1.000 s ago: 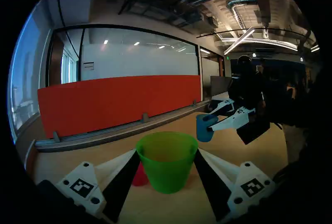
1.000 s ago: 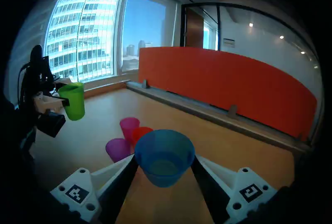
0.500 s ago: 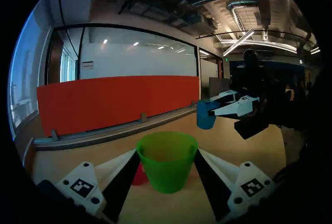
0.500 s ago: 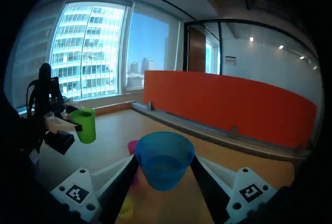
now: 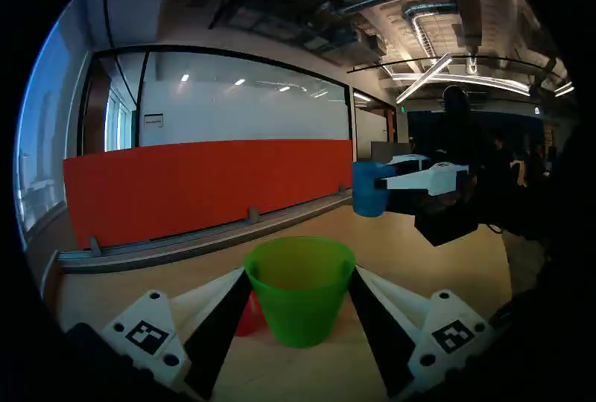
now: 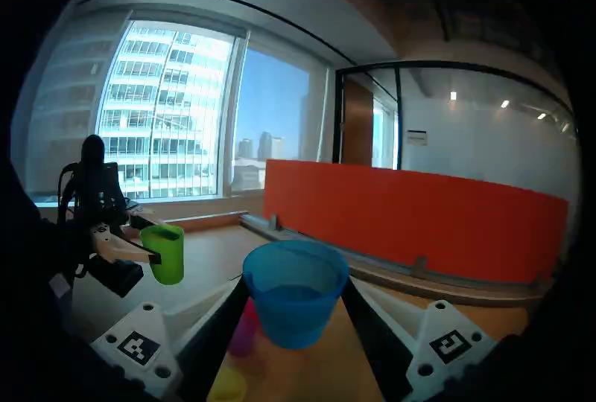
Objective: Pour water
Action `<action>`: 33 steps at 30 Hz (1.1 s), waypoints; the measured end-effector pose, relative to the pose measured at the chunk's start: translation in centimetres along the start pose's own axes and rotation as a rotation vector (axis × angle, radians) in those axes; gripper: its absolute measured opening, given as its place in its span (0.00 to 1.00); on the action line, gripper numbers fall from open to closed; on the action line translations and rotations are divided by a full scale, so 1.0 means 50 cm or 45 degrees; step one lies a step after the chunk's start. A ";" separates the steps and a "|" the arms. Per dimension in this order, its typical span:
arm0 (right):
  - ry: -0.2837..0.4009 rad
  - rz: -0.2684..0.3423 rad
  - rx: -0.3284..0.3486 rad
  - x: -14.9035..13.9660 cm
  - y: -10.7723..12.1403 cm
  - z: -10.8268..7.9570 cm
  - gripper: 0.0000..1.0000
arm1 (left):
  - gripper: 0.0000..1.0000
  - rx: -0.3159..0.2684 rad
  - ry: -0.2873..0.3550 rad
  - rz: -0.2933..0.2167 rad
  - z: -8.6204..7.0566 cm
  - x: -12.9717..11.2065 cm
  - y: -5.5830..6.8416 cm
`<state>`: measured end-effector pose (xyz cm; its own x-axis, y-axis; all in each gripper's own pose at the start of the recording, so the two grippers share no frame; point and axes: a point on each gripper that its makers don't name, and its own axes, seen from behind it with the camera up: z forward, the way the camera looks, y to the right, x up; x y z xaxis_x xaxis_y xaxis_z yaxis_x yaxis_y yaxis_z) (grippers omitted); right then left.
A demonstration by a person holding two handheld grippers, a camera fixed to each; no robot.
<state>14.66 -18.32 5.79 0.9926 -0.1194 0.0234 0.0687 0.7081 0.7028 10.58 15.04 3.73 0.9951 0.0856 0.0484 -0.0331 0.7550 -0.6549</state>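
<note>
My left gripper (image 5: 299, 305) is shut on an upright green cup (image 5: 299, 289), held above the wooden table (image 5: 417, 253). In the right gripper view that green cup (image 6: 165, 253) and the left gripper (image 6: 153, 251) appear at the left, lower than mine. My right gripper (image 6: 295, 313) is shut on a blue cup (image 6: 295, 292) that has water in it and stands about level. In the left gripper view the blue cup (image 5: 366, 188) hangs up and to the right of the green one, clamped by the right gripper (image 5: 376, 184).
A red cup (image 5: 247, 316) stands on the table behind the green one. A pink cup (image 6: 244, 327) and a yellow cup (image 6: 227, 385) sit below the blue cup. An orange divider panel (image 5: 208, 186) runs along the table's far edge, with large windows (image 6: 171, 141) beyond.
The right gripper has risen with the blue cup and its view has tipped upward. The green cup has stayed put in the left gripper.
</note>
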 end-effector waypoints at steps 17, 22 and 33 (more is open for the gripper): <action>0.036 -0.035 0.030 0.031 -0.012 0.007 0.90 | 0.87 -0.025 0.005 0.006 -0.001 0.004 0.012; 0.038 -0.057 0.049 0.040 -0.022 0.011 0.89 | 0.87 -0.037 0.010 0.000 -0.001 0.004 0.019; 0.045 -0.161 0.078 0.060 -0.037 0.026 0.90 | 0.87 -0.063 0.003 0.007 0.002 0.005 0.035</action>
<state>17.37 -20.91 5.48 0.9794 -0.1798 -0.0921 0.1880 0.6448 0.7409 10.78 16.43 2.68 0.9952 0.0881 0.0431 -0.0339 0.7213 -0.6918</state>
